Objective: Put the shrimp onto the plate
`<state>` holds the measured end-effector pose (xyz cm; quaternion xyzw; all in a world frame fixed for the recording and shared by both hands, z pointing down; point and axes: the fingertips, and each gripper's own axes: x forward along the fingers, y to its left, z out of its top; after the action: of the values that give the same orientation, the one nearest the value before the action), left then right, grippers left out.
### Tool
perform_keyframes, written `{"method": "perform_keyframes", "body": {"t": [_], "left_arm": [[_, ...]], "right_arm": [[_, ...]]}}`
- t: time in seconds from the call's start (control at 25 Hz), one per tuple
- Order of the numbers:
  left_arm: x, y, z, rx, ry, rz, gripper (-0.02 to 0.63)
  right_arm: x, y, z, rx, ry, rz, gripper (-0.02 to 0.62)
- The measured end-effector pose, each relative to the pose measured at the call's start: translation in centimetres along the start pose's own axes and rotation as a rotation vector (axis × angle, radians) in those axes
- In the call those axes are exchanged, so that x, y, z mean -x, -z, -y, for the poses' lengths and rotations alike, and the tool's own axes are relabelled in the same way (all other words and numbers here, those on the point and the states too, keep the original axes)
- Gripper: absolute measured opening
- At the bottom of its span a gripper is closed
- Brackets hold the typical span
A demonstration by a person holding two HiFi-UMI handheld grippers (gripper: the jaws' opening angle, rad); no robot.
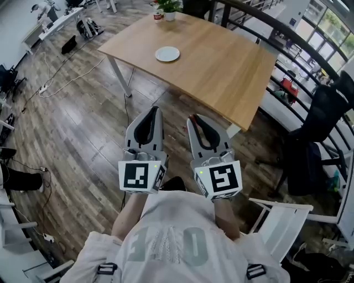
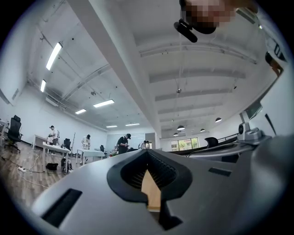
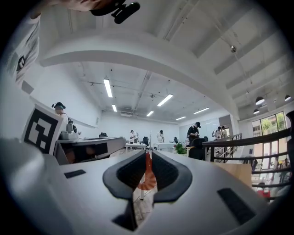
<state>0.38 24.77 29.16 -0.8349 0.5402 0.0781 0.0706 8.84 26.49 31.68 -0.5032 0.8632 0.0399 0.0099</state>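
A white plate (image 1: 167,53) lies on the wooden table (image 1: 221,72), far ahead of both grippers. My right gripper (image 1: 193,118) is held over the floor short of the table, shut on an orange-red shrimp (image 3: 147,176). The shrimp shows as a thin curved strip between the jaws in the right gripper view, and as a red speck at the tips (image 1: 192,117) in the head view. My left gripper (image 1: 152,110) hangs beside it with its jaws together and nothing between them. In the left gripper view, only a sliver of the table (image 2: 151,193) shows past the left gripper (image 2: 148,155).
A potted plant (image 1: 169,8) and a red can (image 1: 159,16) stand at the table's far corner. A black office chair (image 1: 318,132) and a railing (image 1: 276,33) are at the right, and a white chair (image 1: 279,215) at the lower right. Cables (image 1: 61,83) trail over the wooden floor at the left.
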Motion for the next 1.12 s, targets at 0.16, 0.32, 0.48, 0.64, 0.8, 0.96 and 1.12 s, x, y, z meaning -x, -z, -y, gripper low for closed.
{"method": "perform_keyframes", "body": {"t": [0.16,0.32,0.48,0.64,0.8,0.96,1.12], "left_arm": [[0.2,1.8,-0.3,-0.022,-0.001,-0.038,0.009],[-0.3,4.1,-2.8,0.040,-0.047,-0.078,0.009],[-3.8,5.5,-5.4,0.051,-0.053,-0.077,0.009],[-8.6,6.3,-8.9,0.057,-0.056,-0.067,0.009],[-14.1,7.2,-12.3,0.073,-0.051,-0.090,0.009],[-19.3,7.2,-14.6,0.061,0.010,-0.092,0.009],[-24.8,7.2,-18.1,0.057,0.031,-0.085,0.009]], "right_arm": [[-0.8,1.8,-0.6,-0.077,-0.035,-0.003,0.049],[-2.3,3.9,-2.0,-0.099,-0.086,-0.056,0.049],[-6.3,4.5,-0.6,-0.098,-0.104,-0.058,0.049],[-11.8,4.2,2.4,-0.086,-0.095,-0.057,0.049],[-17.8,3.4,4.9,-0.056,-0.108,-0.061,0.049],[-23.8,2.7,7.2,-0.078,-0.089,-0.078,0.049],[-30.4,2.5,9.1,-0.070,-0.093,-0.086,0.049]]}}
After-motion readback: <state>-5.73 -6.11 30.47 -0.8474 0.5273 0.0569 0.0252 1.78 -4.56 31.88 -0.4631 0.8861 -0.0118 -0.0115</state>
